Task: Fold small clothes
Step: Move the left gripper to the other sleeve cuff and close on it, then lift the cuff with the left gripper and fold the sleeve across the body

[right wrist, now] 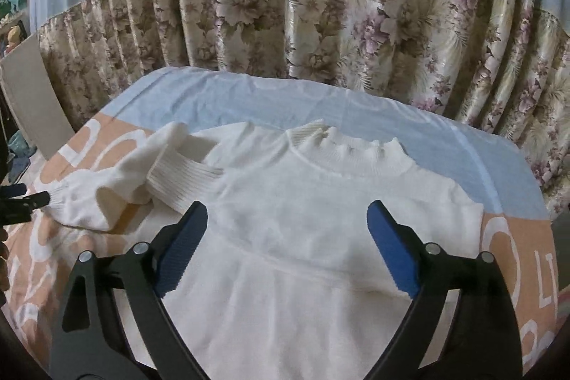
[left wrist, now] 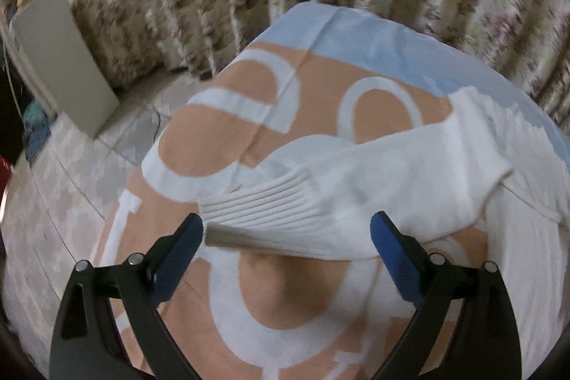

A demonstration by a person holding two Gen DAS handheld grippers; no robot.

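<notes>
Left gripper, jaws apart, sits at the sleeve cuff; sleeve runs toward the sweater body. Right gripper, jaws apart, hovers over the chest.

A room in a home

Flowery curtains hang behind the cloth-covered table (blue and orange); tiled floor lies beside it.
</notes>
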